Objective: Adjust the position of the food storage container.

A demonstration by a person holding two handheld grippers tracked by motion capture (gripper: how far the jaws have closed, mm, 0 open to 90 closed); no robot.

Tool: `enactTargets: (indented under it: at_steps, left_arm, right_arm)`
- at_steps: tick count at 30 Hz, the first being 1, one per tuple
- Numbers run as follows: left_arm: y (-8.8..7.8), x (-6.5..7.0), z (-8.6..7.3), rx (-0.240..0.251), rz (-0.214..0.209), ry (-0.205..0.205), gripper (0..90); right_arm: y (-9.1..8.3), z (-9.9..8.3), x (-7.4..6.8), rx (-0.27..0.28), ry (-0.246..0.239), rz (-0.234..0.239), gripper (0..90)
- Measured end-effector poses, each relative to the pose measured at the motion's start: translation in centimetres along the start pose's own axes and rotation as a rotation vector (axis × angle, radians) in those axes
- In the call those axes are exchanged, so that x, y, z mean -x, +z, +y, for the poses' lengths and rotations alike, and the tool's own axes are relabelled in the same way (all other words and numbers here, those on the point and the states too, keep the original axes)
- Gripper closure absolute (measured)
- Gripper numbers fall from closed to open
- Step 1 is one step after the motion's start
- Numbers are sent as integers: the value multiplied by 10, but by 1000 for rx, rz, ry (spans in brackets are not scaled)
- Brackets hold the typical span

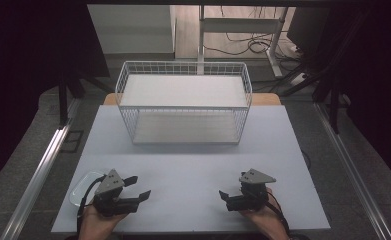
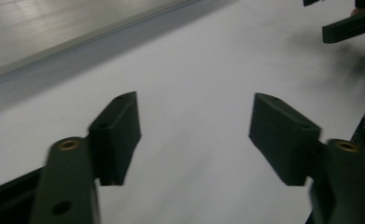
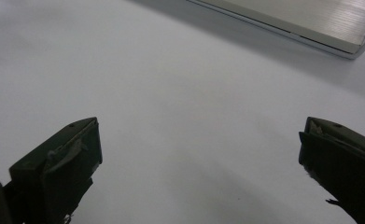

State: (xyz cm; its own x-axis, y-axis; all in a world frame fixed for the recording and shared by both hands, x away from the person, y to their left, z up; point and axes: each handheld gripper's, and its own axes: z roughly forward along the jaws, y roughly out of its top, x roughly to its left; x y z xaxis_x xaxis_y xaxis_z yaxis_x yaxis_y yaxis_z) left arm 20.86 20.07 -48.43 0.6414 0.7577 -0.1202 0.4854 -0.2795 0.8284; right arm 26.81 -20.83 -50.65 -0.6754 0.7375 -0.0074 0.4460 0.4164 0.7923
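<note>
One white wire basket [image 1: 184, 102], two shelves seen, is set at the far middle of the table [image 1: 193, 170]. One pale dish [image 1: 83, 187] is noted just behind the left gripper [image 1: 139, 187], near the left edge. Two grippers are held low; left and right gripper [image 1: 223, 199] jaws are spread wide, nothing between.

Wire basket [image 1: 184, 75] at table's [image 1: 193, 165] far middle; plate [image 1: 80, 187] near-left.

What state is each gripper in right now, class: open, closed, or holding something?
Left gripper: open, holding nothing, above the white table.
Right gripper: open, holding nothing.
</note>
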Motion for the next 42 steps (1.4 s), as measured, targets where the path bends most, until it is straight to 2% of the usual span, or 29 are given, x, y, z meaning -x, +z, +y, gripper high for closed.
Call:
enactTargets:
  at_steps: [3, 7, 8, 9, 10, 11, 12, 18, 19, 21, 24, 25, 26, 28, 29, 30, 31, 32, 33, 35, 36, 37, 38, 39, 42]
  left_arm:
    - [-8, -7, -1, 8, 35, -16, 469]
    - [-17, -16, -3, 14, 63, -43, 700]
    - [-23, -21, -5, 18, 81, -56, 762]
    - [-23, -21, -5, 18, 81, -56, 800]
    - [-28, -27, -6, 20, 108, -67, 840]
    - [-28, -27, -6, 20, 108, -67, 866]
    - [-32, -33, -8, 19, 133, -77, 889]
    - [-47, -56, -18, 11, 230, -128, 900]
    - [-47, -56, -18, 11, 230, -128, 900]
    - [-56, -66, -24, 13, 276, -153, 900]
    - [-62, -74, -28, 16, 304, -174, 900]
    - [-69, -81, -33, 23, 334, -194, 900]
    - [-69, -81, -33, 23, 334, -194, 900]
    - [-81, -92, -42, 27, 384, -226, 900]
    - [-81, -92, -42, 27, 384, -226, 900]
    - [-89, -100, -49, 24, 417, -247, 900]
    - [-89, -100, -49, 24, 417, -247, 900]
    - [-95, -108, -56, 14, 446, -272, 900]
    - [-95, -108, -56, 14, 446, -272, 900]
    - [-101, -115, -65, -2, 466, -301, 900]
    - [-105, -122, -74, -29, 473, -333, 900]
    - [-105, -122, -74, -29, 473, -333, 900]
    - [-105, -125, -79, -49, 473, -352, 900]
    - [-105, -127, -87, -77, 459, -377, 900]
    - [-101, -125, -93, -114, 424, -389, 900]
  right_arm:
    - [0, 0, 0, -2, -3, -2, 0]
    - [0, 0, 0, 0, -3, 1, 0]
    - [1, 0, -1, -1, -5, 0, 0]
    - [1, 0, -1, -1, -5, 0, 0]
    - [1, 0, -1, -2, -5, 0, 0]
    - [1, 0, -1, -2, -5, 0, 0]
    - [1, 0, -1, -2, -7, 1, 0]
    - [1, -1, -1, -6, -7, 9, 0]
    - [1, -1, -1, -6, -7, 9, 0]
    - [2, -1, -2, -1, -8, 20, 0]
    - [2, -1, -2, -1, -11, 22, 0]
    - [2, -1, -2, -3, -12, 22, 0]
    - [2, -1, -2, -3, -12, 22, 0]
    - [2, -1, -2, -4, -14, 22, 0]
    - [2, -1, -3, -5, -14, 22, 0]
    - [2, -1, -3, -5, -15, 22, 0]
    - [2, -1, -3, -5, -15, 22, 0]
    - [3, -1, -3, -7, -16, 21, 0]
    - [3, -1, -3, -7, -16, 21, 0]
    - [3, -1, -3, -10, -21, 19, 0]
    - [3, -1, -3, -11, -21, 17, 0]
    - [3, -1, -3, -11, -21, 17, 0]
    - [3, -2, -3, -13, -20, 15, 0]
    - [3, -2, -2, -16, -22, 14, 0]
    - [3, -2, -2, -17, -23, 10, 0]
